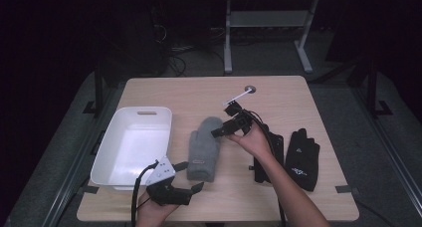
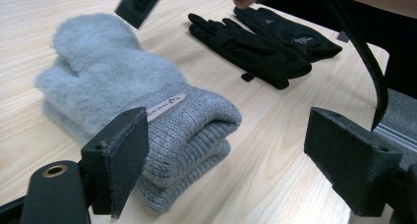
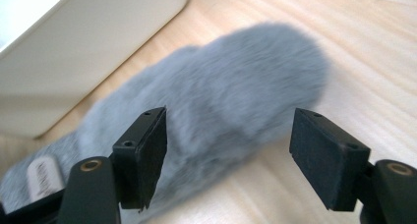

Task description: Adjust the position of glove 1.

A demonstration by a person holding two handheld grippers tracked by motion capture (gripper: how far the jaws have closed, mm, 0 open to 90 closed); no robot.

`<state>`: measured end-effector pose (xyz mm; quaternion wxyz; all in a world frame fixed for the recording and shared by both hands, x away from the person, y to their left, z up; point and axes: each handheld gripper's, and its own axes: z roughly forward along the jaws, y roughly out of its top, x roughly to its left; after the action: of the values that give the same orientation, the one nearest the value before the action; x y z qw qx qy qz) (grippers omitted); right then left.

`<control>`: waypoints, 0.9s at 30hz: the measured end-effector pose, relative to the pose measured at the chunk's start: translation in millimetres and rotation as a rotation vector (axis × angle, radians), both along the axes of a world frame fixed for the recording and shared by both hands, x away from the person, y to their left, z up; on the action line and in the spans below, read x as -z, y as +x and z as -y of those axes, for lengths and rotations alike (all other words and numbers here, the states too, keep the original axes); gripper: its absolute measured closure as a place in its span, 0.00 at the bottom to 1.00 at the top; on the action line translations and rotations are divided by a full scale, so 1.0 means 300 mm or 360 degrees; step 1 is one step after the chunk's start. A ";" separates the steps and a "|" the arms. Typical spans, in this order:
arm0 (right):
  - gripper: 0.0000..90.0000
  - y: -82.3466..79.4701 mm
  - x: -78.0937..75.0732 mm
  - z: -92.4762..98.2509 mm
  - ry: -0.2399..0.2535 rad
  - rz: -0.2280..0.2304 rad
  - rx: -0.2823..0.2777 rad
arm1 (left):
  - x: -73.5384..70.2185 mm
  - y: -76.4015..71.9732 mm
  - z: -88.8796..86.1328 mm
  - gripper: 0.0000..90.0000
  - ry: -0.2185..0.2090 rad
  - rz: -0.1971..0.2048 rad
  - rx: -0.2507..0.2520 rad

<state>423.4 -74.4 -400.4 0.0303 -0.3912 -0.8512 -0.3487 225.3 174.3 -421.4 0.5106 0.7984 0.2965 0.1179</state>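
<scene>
High view: above near table (image 1: 293,95) edge, facing forward and down, far. Left gripper view: low, close, looking across grey mitten (image 2: 128,96). Right gripper view: very close above same mitten (image 3: 221,101).

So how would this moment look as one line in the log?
right claw: open, above grey mitten | left claw: open, near cuff | black gloves: on table | white tub: left

The grey mitten (image 3: 206,121) is blurred, its cuff cut off lower left.
</scene>
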 end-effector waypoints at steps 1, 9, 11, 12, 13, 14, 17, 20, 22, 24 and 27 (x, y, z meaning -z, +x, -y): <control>0.32 0.009 0.001 0.004 0.0016 0.0001 0.0021 | -0.001 0.000 0.000 0.19 -0.0001 0.0002 0.0000; 0.28 0.076 0.023 0.000 0.0047 -0.0078 0.0078 | -0.002 0.002 -0.001 0.19 -0.0016 -0.0004 0.0001; 0.28 0.090 0.041 -0.002 0.0079 -0.0124 0.0102 | -0.002 0.003 -0.002 0.19 -0.0021 -0.0005 0.0002; 0.28 0.098 0.054 -0.005 0.0076 -0.0139 0.0111 | -0.002 0.003 -0.002 0.19 -0.0022 -0.0006 0.0001; 0.28 0.109 0.074 -0.006 0.0078 -0.0170 0.0118 | -0.002 0.003 -0.002 0.19 -0.0023 -0.0007 0.0001; 0.28 0.109 0.074 -0.006 0.0078 -0.0170 0.0118 | -0.002 0.003 -0.002 0.19 -0.0023 -0.0007 0.0001; 0.27 0.124 0.105 -0.010 0.0083 -0.0224 0.0138 | -0.003 0.003 -0.001 0.19 -0.0017 -0.0008 0.0003; 0.27 0.135 0.135 -0.017 0.0096 -0.0288 0.0156 | -0.003 0.002 0.000 0.19 -0.0021 -0.0012 0.0003; 0.27 0.136 0.140 -0.018 0.0103 -0.0296 0.0157 | -0.003 0.002 0.001 0.19 -0.0019 -0.0009 0.0004; 0.27 0.138 0.154 -0.026 0.0095 -0.0321 0.0173 | -0.003 0.002 0.002 0.19 -0.0016 -0.0010 0.0005; 0.29 0.138 0.170 -0.036 0.0094 -0.0340 0.0170 | -0.003 0.001 0.002 0.19 -0.0016 -0.0010 0.0004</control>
<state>464.9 -63.8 -451.5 0.1137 -0.4697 -0.8104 -0.3310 225.6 173.7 -420.4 0.5138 0.7965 0.2979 0.1133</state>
